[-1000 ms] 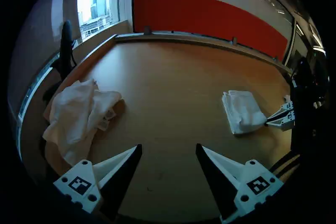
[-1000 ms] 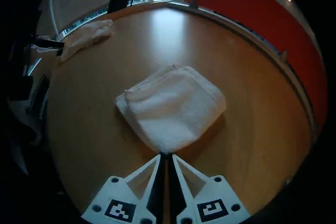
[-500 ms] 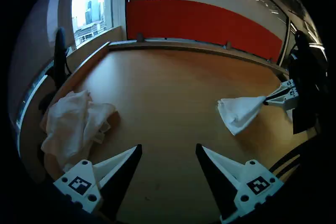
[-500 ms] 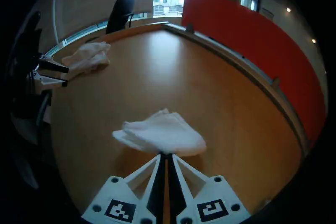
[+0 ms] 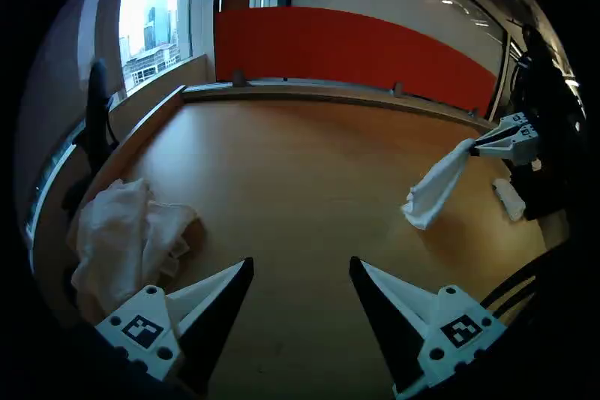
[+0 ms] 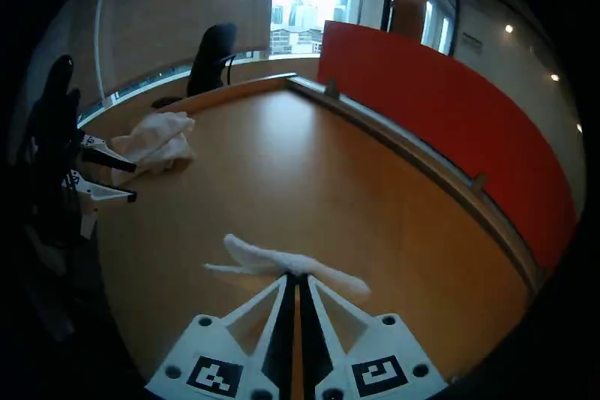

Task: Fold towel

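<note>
Towel point(image 5: 433, 190) pinched by the right gripper point(image 6: 298, 284), hanging over the tabletop point(image 5: 300, 167).
The right gripper's fingers are closed tight on one edge of the white towel, which dangles limp above the right side of the wooden tabletop. The left gripper point(image 5: 300, 269) hovers with its fingers spread wide, holding nothing, near a crumpled white cloth point(image 5: 124, 239) lying at the tabletop's left edge.

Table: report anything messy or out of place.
A crumpled towel lies heaped at the table's window-side edge, unfolded. The other towel dangles from the shut right gripper.
</note>
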Action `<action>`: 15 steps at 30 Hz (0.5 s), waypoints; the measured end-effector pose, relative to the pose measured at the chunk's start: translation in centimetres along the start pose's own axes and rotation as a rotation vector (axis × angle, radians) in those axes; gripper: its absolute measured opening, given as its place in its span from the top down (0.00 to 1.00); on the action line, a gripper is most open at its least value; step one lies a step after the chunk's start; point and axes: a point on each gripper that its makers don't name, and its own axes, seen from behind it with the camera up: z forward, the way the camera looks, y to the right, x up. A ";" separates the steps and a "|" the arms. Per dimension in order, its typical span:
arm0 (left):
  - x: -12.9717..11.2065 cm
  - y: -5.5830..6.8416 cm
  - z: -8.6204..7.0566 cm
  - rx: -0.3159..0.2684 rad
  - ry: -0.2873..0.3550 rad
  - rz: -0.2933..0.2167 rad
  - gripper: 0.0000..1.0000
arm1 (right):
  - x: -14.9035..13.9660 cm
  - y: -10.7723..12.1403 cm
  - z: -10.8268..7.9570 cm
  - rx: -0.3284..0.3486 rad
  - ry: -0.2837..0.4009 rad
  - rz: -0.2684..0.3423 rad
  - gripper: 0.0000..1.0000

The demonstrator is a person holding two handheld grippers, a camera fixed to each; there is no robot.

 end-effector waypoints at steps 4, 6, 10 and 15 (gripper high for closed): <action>0.4 0.5 0.2 -0.014 0.004 0.006 0.05 | -0.2 0.7 -0.8 -0.008 -0.001 0.011 0.96; 0.6 0.7 0.3 -0.019 0.005 0.011 0.05 | -0.4 1.2 -1.2 -0.011 -0.001 0.017 0.96; 0.7 1.0 0.5 -0.025 0.003 0.017 0.05 | -1.0 2.6 -2.2 -0.024 -0.005 0.024 0.96; 1.0 1.5 0.7 -0.030 0.003 0.021 0.05 | -1.9 4.8 -3.7 -0.039 -0.012 0.035 0.96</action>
